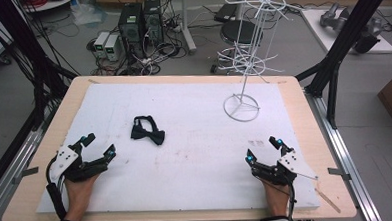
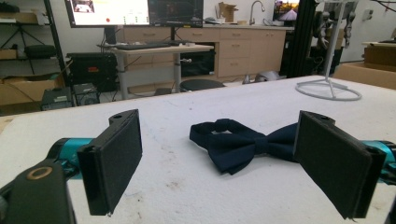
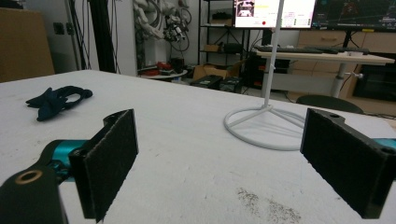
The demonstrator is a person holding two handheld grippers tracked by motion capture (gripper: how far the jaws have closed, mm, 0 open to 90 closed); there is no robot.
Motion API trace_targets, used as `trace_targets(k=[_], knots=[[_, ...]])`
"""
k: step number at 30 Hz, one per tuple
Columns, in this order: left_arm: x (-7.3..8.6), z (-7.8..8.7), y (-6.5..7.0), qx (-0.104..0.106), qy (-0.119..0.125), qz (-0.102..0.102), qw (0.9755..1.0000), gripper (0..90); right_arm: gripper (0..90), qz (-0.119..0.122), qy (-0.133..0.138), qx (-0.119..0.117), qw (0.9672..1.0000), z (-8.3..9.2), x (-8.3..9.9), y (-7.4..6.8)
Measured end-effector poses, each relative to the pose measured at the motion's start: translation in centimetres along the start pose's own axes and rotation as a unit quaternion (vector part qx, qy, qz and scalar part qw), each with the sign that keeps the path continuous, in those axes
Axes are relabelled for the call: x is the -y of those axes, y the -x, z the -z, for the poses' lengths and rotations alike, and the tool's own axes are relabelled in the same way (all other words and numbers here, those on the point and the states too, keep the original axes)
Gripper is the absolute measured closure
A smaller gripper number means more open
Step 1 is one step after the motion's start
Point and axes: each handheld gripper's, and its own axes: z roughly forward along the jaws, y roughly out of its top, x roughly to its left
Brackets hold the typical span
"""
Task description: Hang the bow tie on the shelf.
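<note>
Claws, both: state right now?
Left claw: open, holding nothing; the bow tie lies ahead of it.
Right claw: open, holding nothing.

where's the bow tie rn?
High view: the dark bow tie lies flat on the white mat, left of centre, ahead of the open left gripper, well left of the white wire stand.

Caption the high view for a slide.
Two open hand-held tools, left tool and right tool, rest on a white mat near a dark bow tie and white wire rack.
</note>
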Motion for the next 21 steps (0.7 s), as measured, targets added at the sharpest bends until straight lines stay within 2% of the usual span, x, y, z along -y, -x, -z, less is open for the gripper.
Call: trace_targets(k=[21], knots=[[-0.05,-0.09,-0.01,0.002,-0.004,0.001,1.0,15.8,10.3,0.001,-0.002,0.001,1.0,-0.03,-0.01,-0.05]])
